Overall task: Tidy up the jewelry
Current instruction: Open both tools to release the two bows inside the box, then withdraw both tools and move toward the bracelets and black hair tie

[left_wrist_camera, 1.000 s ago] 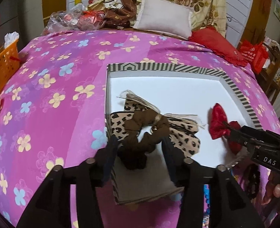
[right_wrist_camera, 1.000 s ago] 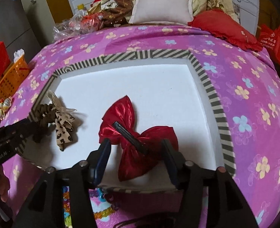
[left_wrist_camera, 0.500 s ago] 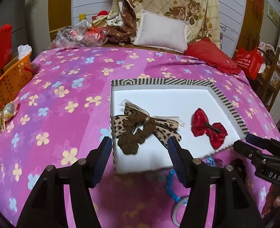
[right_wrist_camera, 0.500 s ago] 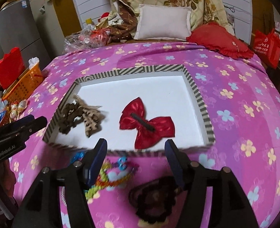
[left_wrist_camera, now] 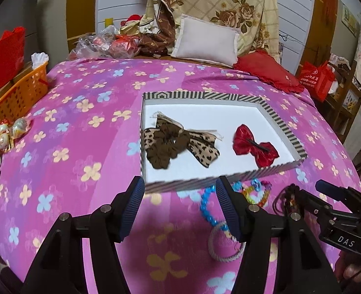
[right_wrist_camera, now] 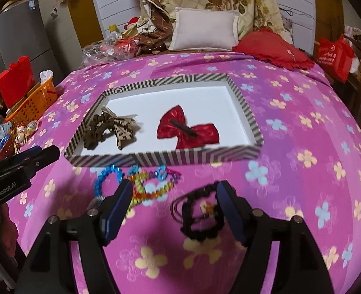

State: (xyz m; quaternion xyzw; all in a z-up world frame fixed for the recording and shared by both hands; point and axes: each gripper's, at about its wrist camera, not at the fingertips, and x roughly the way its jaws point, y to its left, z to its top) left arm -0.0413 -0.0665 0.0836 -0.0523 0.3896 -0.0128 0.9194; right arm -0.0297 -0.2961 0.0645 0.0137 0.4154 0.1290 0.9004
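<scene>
The box [left_wrist_camera: 276, 112], striped at the rim and white inside, is shown at centre frame on the pink bedspread [left_wrist_camera: 82, 127]. Inside it, a brown scrunchie [left_wrist_camera: 165, 144] is seen lying over a leopard bow [left_wrist_camera: 202, 149] at the left, with a red bow [left_wrist_camera: 255, 145] apart at the right. Below the box's near wall, still on the bedspread, a blue bead bracelet [right_wrist_camera: 107, 176], a multicoloured bracelet [right_wrist_camera: 153, 186], a grey ring [left_wrist_camera: 225, 243] and a black scrunchie [right_wrist_camera: 201, 218] are left unsorted.

The left gripper [left_wrist_camera: 180, 210] is held in the lower frame with jaws spread and nothing between them. The right gripper [right_wrist_camera: 174, 210] has just been opening; its jaws stand wide and empty above the black scrunchie and multicoloured bracelet.

The step in hand is judged to be the next pick-up. One item should be singled out, since the bracelets lie tangled close together; the pads are best lowered astride a single loop and closed only once neighbours are cleared.
</scene>
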